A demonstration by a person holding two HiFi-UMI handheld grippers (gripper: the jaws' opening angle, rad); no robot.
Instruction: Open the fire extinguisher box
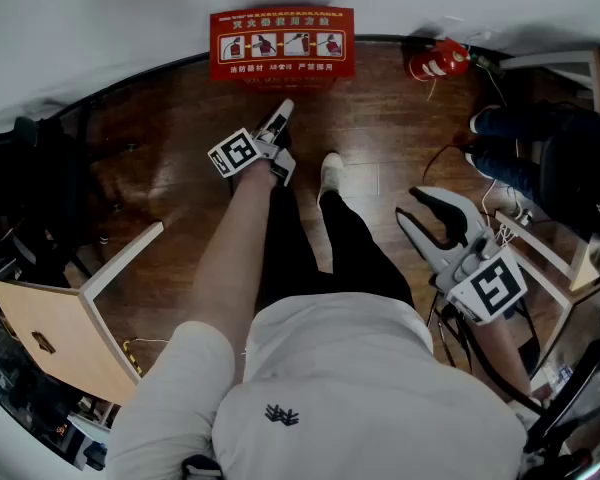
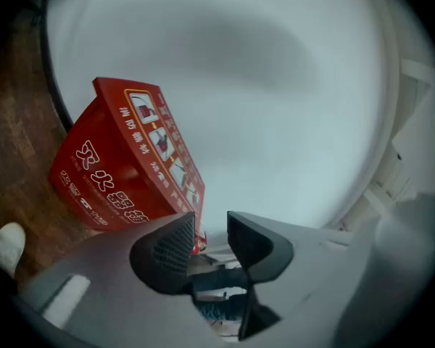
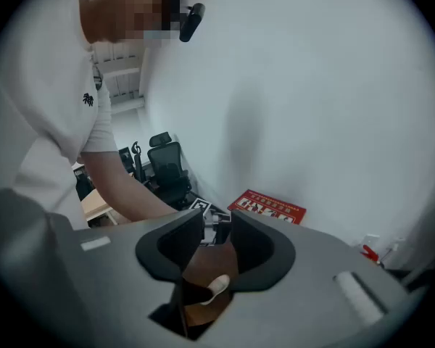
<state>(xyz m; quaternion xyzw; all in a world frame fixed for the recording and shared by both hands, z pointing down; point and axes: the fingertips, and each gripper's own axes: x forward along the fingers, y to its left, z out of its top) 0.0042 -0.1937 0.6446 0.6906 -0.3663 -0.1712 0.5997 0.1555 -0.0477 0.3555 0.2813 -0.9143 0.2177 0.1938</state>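
Note:
The red fire extinguisher box (image 1: 282,45) stands on the wooden floor against the white wall, its lid with instruction pictures facing up and closed. My left gripper (image 1: 283,116) reaches out toward it, a short way in front of its near face, open with nothing between the jaws. In the left gripper view the box (image 2: 123,162) lies to the upper left of the left gripper (image 2: 212,241), not touching it. My right gripper (image 1: 432,220) hangs back at the right, open and empty. The right gripper view shows the right gripper (image 3: 217,234) and, far beyond it, the box (image 3: 268,207).
A red fire extinguisher (image 1: 438,61) lies by the wall at the right. A seated person's legs (image 1: 525,143) and a white frame (image 1: 540,258) fill the right side. A wooden stool (image 1: 60,328) and dark bags (image 1: 30,168) stand at the left. My shoe (image 1: 331,171) is behind the box.

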